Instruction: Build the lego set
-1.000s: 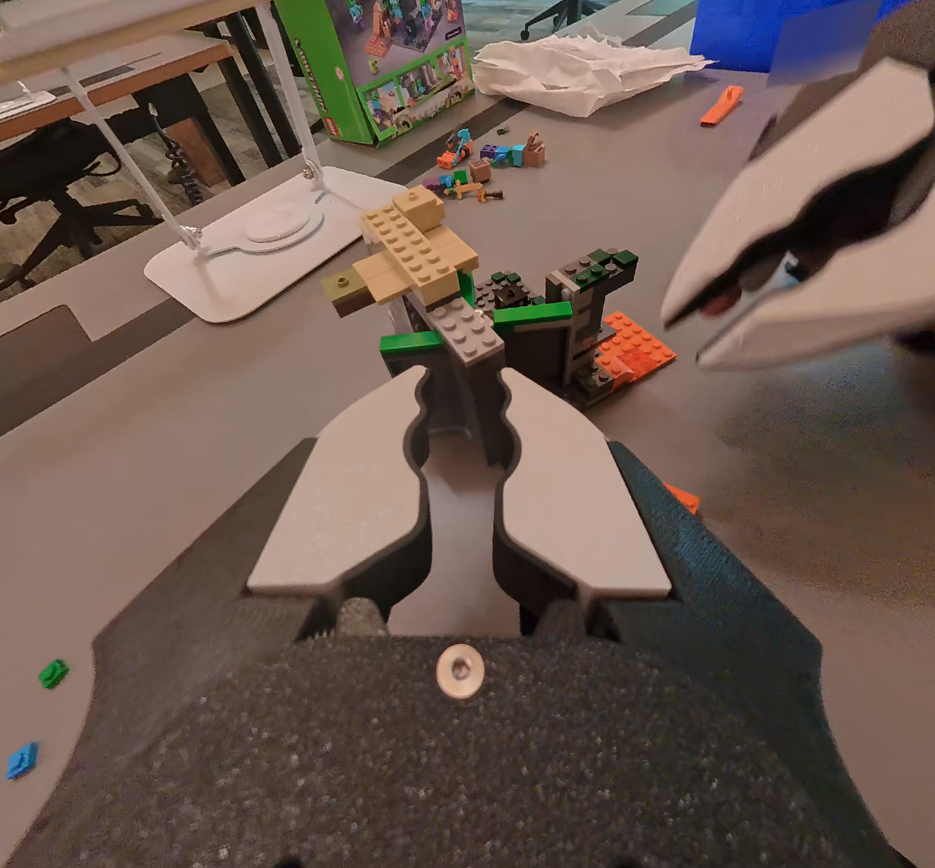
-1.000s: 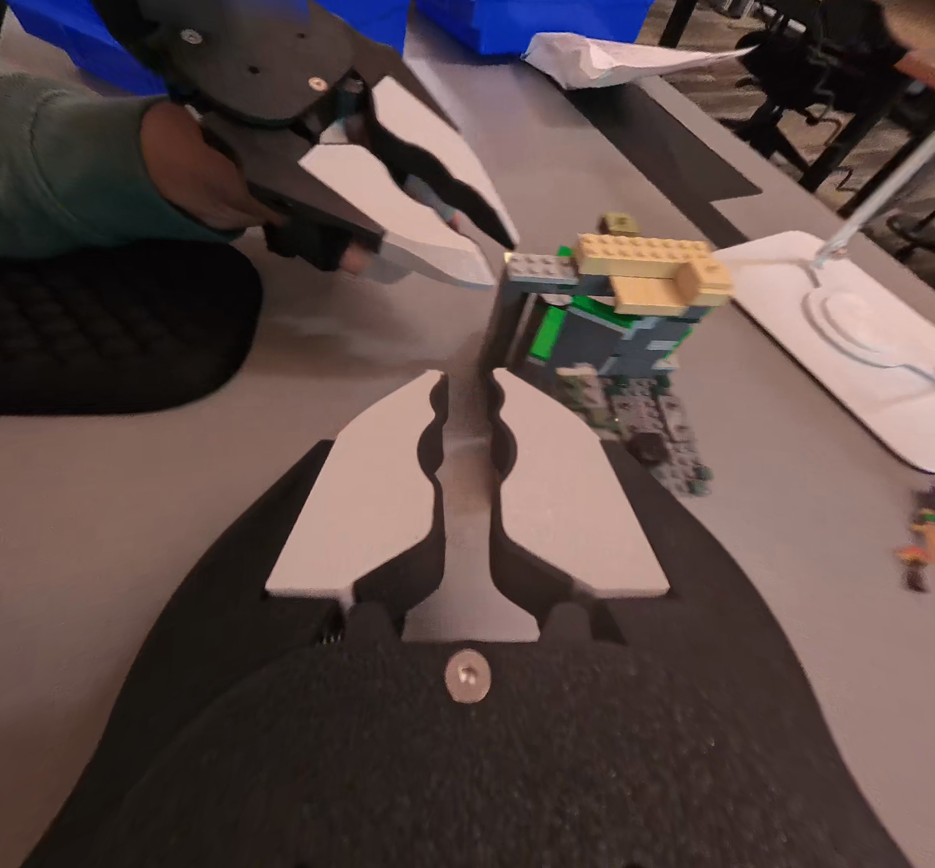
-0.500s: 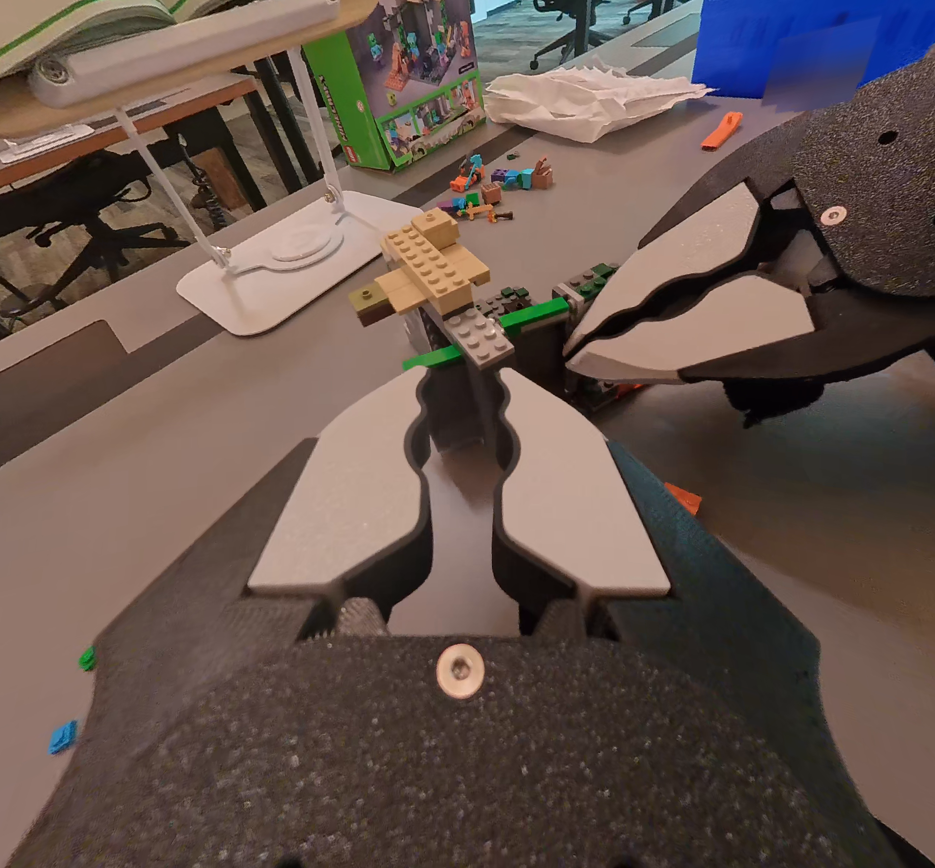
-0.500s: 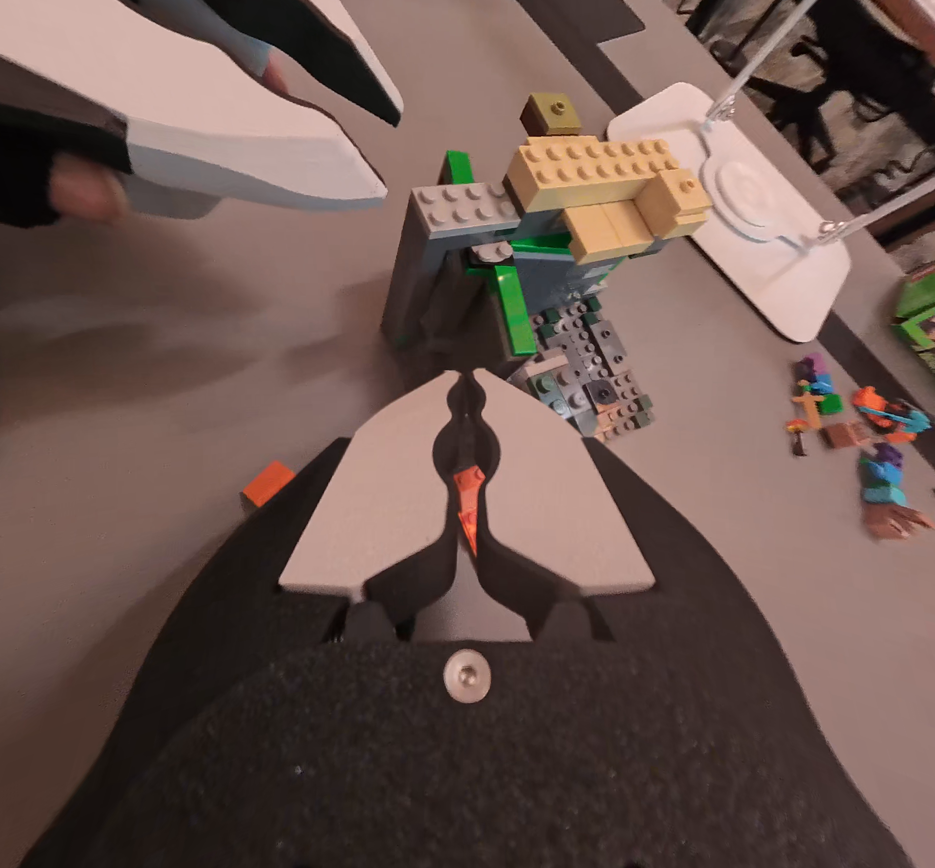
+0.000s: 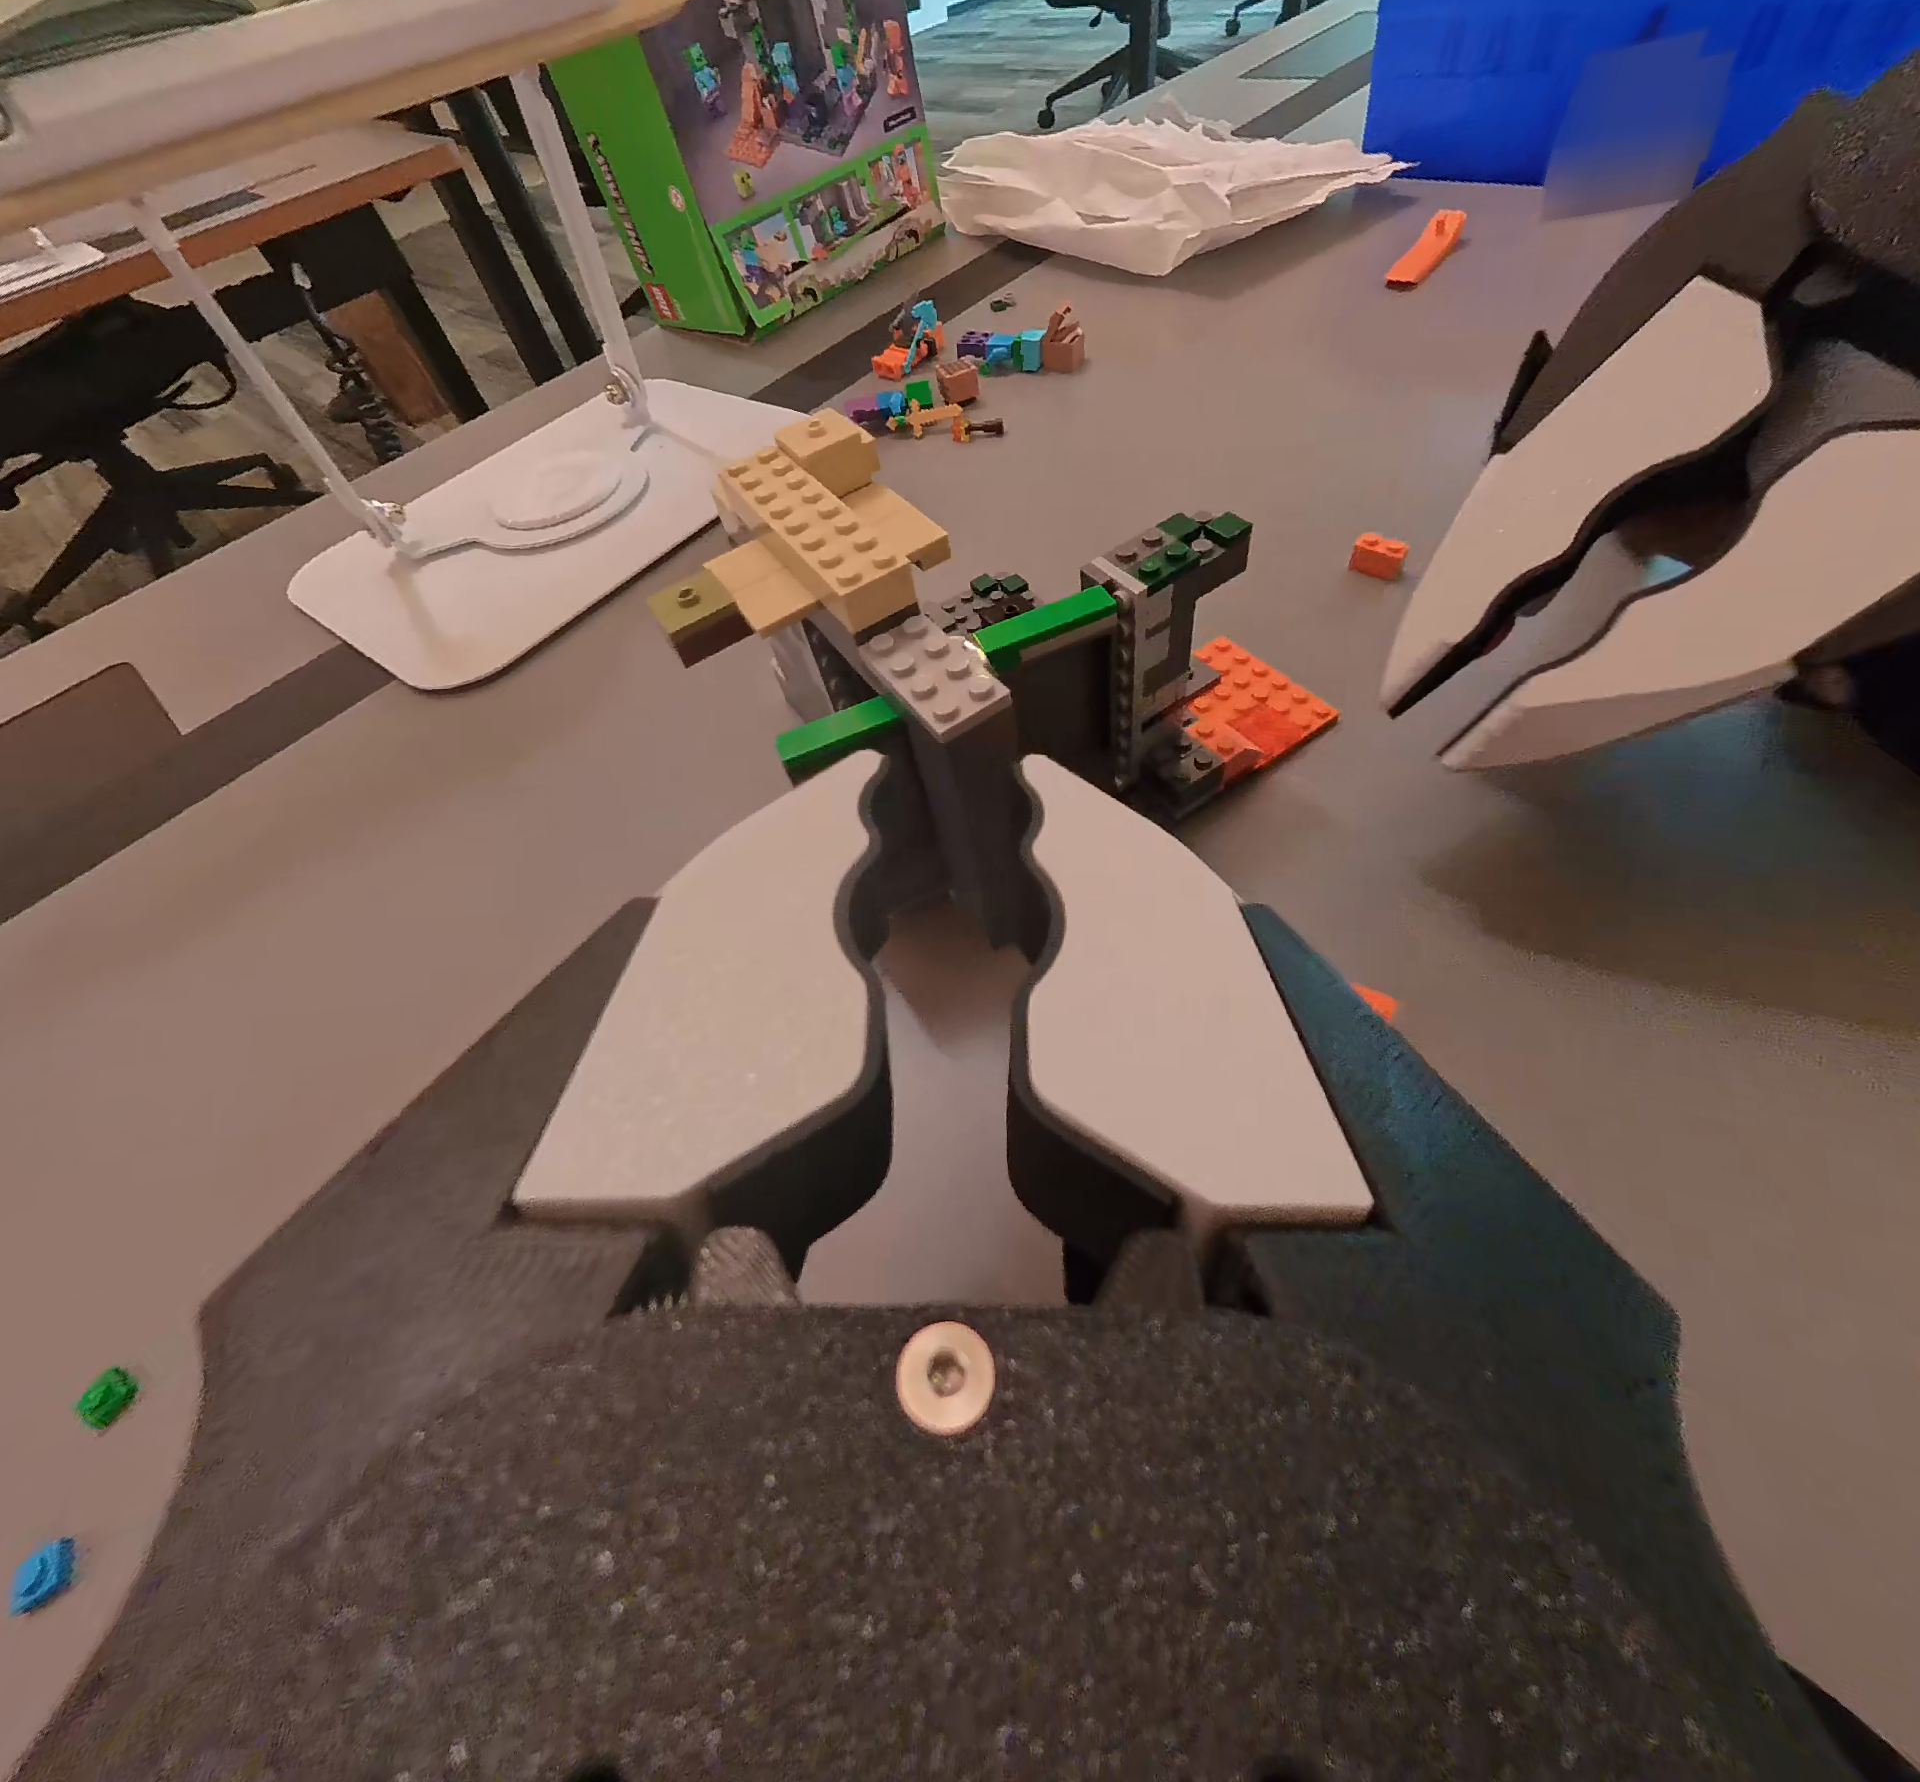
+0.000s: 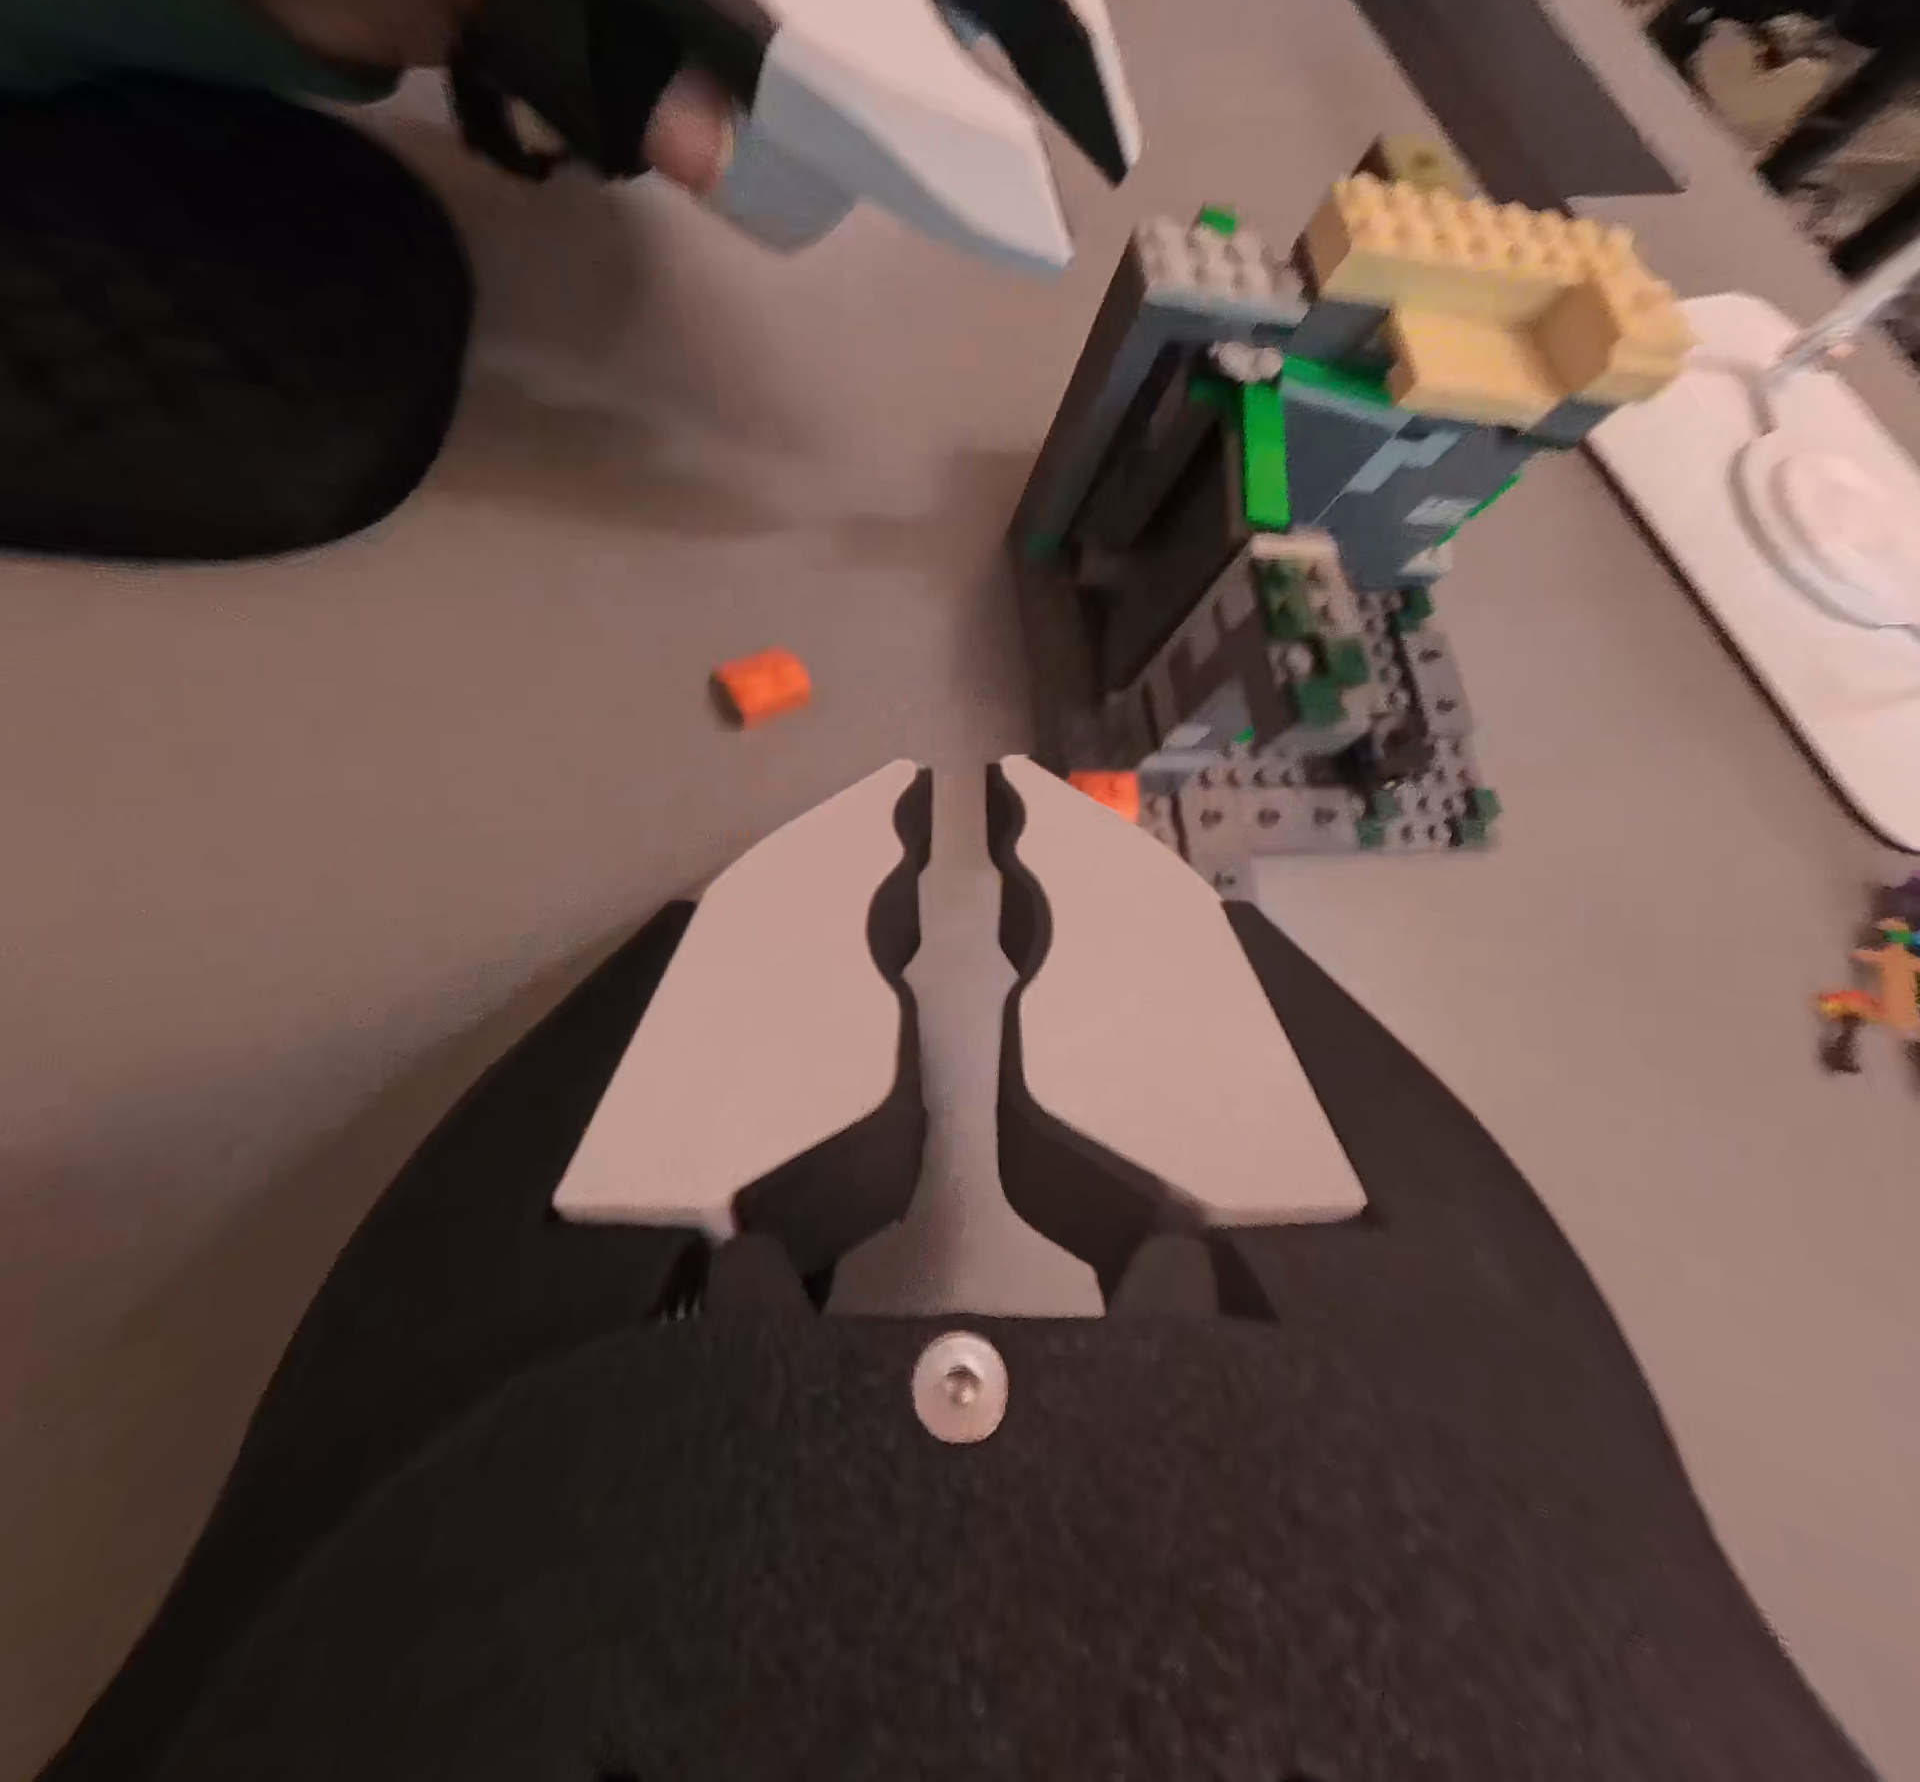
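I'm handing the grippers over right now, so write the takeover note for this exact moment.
Left gripper: jaws apart, tips at the grey pillar of the build. The right wrist view suggests they stop short of it.
Right gripper: jaws narrowly parted, nothing between them, low over the table beside the build's base.
Things: an orange brick lies loose between the grippers. There is a pile of small pieces near the set's box.
Done: pillars, green bars and tan roof are assembled.
Left: probably pick up the orange brick and attach it, then work through the pile.
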### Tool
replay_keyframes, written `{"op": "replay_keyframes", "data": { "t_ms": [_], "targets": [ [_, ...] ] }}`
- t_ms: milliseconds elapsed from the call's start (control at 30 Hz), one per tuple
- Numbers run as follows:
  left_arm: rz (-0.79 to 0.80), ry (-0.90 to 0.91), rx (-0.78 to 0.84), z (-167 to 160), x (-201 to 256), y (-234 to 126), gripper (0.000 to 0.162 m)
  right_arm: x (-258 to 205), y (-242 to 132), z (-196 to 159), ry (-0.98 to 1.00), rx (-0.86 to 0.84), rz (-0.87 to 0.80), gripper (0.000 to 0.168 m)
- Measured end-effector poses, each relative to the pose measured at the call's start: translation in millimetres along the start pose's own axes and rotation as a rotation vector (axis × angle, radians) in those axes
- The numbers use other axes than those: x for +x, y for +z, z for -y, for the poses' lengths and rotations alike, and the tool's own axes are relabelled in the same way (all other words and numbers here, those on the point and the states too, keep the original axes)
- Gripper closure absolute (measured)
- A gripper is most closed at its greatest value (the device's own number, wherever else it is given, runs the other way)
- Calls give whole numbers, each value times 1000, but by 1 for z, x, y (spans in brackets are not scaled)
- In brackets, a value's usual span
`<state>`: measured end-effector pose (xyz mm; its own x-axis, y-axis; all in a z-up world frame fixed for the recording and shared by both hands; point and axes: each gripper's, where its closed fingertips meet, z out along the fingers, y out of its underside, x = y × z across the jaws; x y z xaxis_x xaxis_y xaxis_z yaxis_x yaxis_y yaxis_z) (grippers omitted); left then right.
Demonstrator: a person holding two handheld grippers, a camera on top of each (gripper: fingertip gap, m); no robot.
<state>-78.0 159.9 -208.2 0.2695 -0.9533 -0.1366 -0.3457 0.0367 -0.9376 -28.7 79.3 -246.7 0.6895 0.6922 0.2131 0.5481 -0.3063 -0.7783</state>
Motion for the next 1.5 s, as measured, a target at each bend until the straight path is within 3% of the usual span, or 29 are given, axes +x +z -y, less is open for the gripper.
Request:
{"op": "replay_keyframes", "data": {
  "t_ms": [100, 400, 533, 733, 900, 1033, 1300, 1500],
  "targets": [
    [-11, 8, -3, -1, 3, 2, 144, -13, -5, -8, 35, -21, 89, 143],
    [4, 11, -16, -6, -1, 2, 145, -41, 51, 4, 35, -244, 170, 138],
    [1, 16, -17, -5, -2, 1, 145, -48, 53, 1, -124, -328, 258, 151],
    [-64, 54, -26, -6, 12, 3, 146, -61, 19, -11, -643, -291, 585, 151],
    [-79, 92, -41, -9, 19, 5, 146, -55, 10, -27, -769, -339, 672, 148],
    [-85, 72, -36, -9, 18, 5, 146, -58, 5, -20, -581, -308, 612, 138],
    [-83, 54, -34, -8, 18, 4, 147, -43, 3, -26, 169, -339, 102, 142],
    [-73, 26, -32, -8, 15, 3, 147, -49, 1, -27, 444, -263, -78, 131]
  ]
}}
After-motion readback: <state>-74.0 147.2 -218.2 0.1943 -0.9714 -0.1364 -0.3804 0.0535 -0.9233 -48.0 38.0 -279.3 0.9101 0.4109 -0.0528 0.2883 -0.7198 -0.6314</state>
